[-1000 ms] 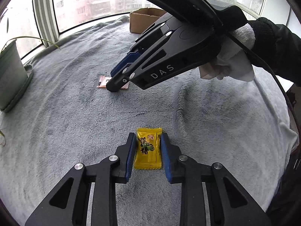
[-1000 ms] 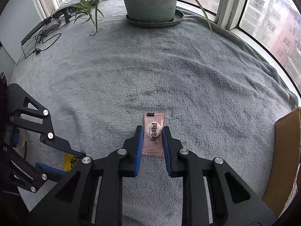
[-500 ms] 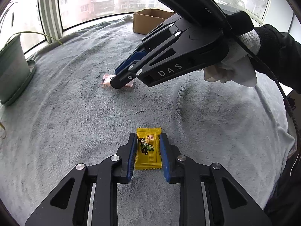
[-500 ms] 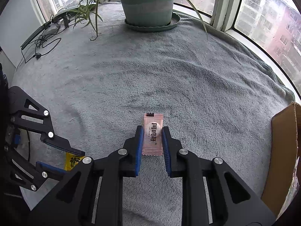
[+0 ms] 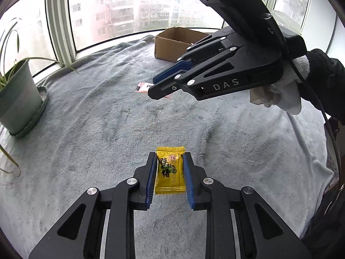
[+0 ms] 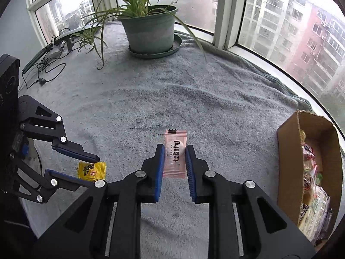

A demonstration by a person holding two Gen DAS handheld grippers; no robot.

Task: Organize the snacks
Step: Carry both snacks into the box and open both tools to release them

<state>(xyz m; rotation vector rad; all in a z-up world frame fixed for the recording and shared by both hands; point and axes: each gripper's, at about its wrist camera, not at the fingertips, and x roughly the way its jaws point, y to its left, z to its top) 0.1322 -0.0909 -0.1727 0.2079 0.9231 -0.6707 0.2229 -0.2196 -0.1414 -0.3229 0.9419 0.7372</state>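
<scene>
Snacks: two loose packets, one per claw
Left claw (image 5: 169, 178) grips one yellow packet (image 5: 170, 173); right claw (image 6: 175, 166) grips one pink packet (image 6: 175, 154); both over grey blanket (image 6: 194, 99); one cardboard box (image 6: 289, 172) of snacks at right.

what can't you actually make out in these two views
- Pink packet, left wrist view: mostly covered by the right gripper; print unreadable.
- Yellow packet, right wrist view: partly behind the left gripper; text too small.
- Cardboard box, right wrist view: cut off by the frame edge, its snacks a blur. In the left wrist view its near wall hides the inside.
- Whether either packet is lifted off the grey blanket.
</scene>
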